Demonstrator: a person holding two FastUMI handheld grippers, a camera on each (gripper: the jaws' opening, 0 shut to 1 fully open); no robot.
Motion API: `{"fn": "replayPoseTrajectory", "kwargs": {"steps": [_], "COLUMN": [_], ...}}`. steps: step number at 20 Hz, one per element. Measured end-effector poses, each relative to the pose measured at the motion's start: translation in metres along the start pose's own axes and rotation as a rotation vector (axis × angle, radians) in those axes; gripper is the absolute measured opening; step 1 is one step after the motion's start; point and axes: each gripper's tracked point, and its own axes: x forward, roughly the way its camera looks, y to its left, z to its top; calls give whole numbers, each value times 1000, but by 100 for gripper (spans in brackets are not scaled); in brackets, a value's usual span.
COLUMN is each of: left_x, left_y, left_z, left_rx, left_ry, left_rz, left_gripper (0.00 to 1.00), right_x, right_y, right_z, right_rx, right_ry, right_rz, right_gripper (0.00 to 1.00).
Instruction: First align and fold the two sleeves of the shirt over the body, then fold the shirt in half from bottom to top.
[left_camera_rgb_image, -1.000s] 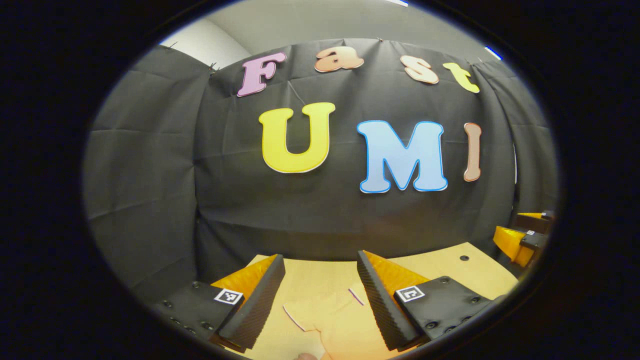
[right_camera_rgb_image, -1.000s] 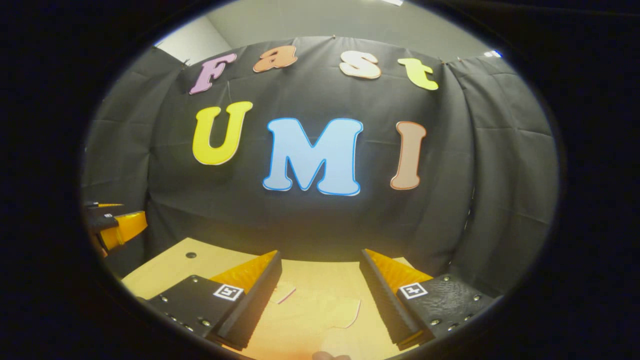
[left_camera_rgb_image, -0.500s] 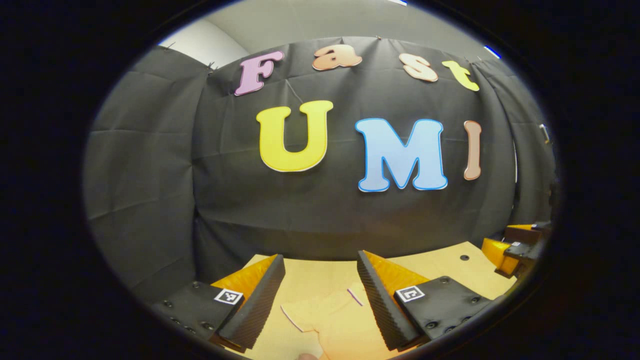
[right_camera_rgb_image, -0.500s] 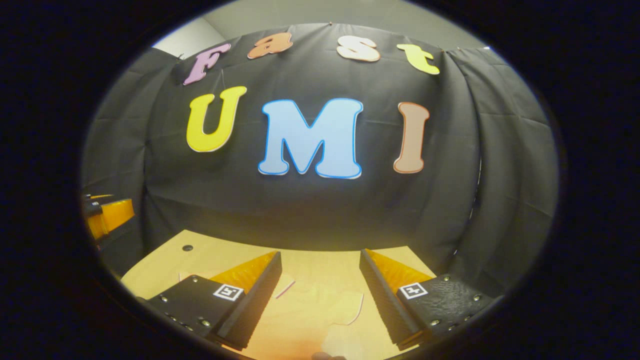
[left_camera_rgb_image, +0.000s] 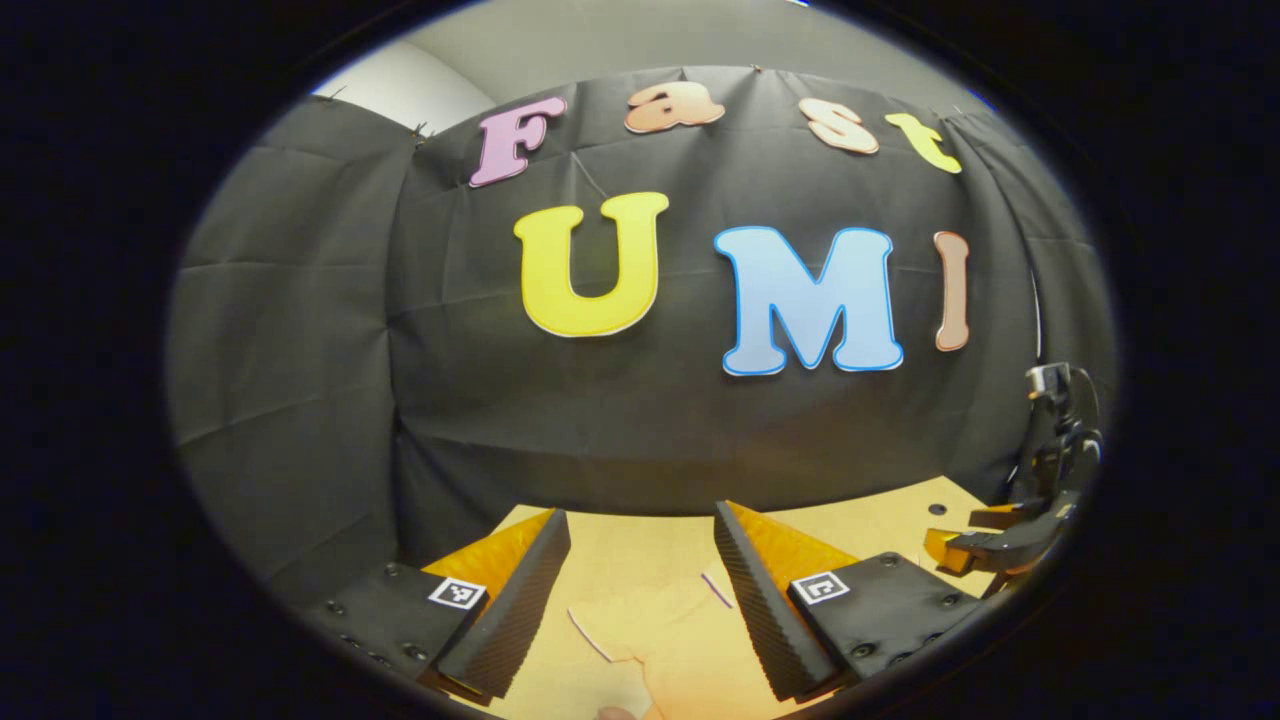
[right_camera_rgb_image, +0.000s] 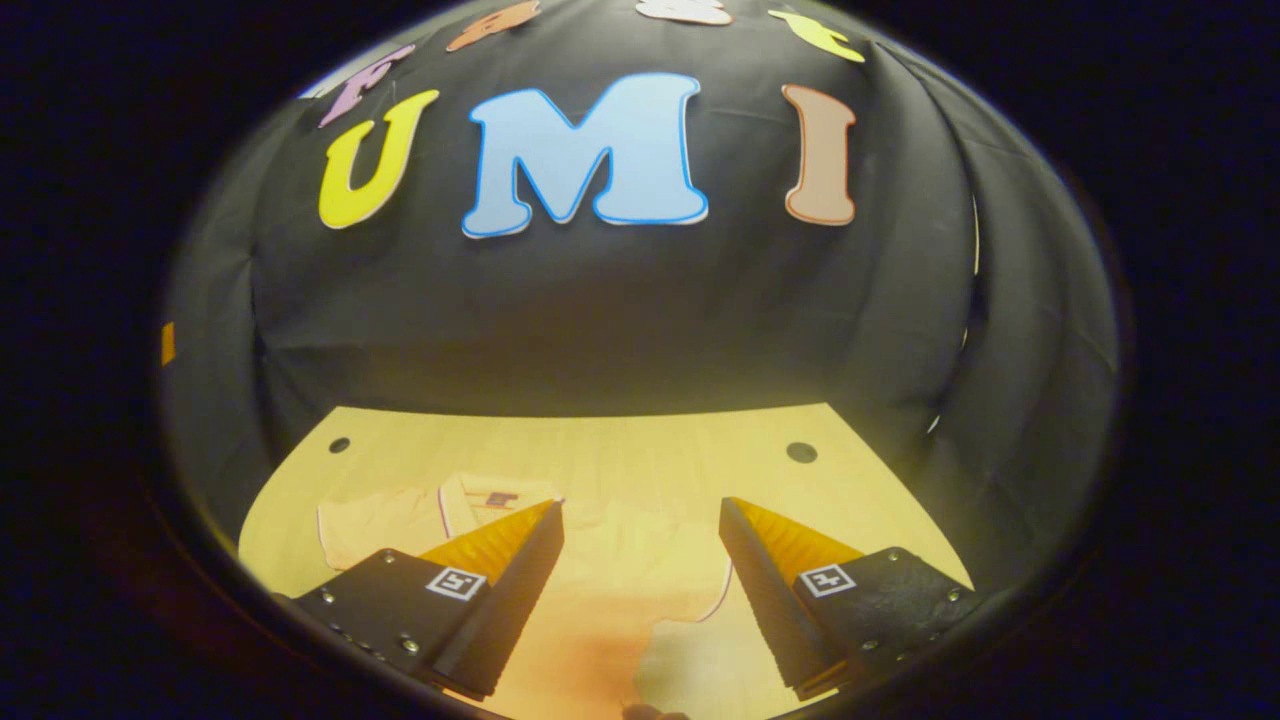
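Hovering over the shirt, both hand-held grippers released.

Spread flat on the worktop (right_camera_rgb_image: 620, 440), the pale shirt (right_camera_rgb_image: 640, 560) lies below the right hand-held gripper (right_camera_rgb_image: 640, 575), whose jaws stand wide apart with nothing between them; the left hand-held gripper (left_camera_rgb_image: 640, 580) is likewise released above a trimmed sleeve (left_camera_rgb_image: 650, 620). The cloth looks thin, light and limp, so it would likely sag and crease when lifted. Pinching each sleeve at its trimmed cuff edge seems the surest hold for folding it over the body.
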Motion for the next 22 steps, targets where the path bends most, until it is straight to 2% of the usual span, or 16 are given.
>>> {"fn": "replayPoseTrajectory", "kwargs": {"steps": [7, 13, 22], "left_x": [10, 14, 24], "left_y": [5, 5, 2], "left_z": [-9, -13, -17], "left_rx": [12, 27, 32], "left_ry": [25, 39, 62], "left_rz": [37, 55, 60], "left_gripper": [94, 94, 95], "right_x": [64, 100, 119], "right_y": [-30, -52, -59], "right_z": [-69, -124, -157], "right_rx": [41, 62, 98], "right_ry": [183, 331, 401], "right_rz": [-34, -68, -79], "right_gripper": [98, 98, 99]}}
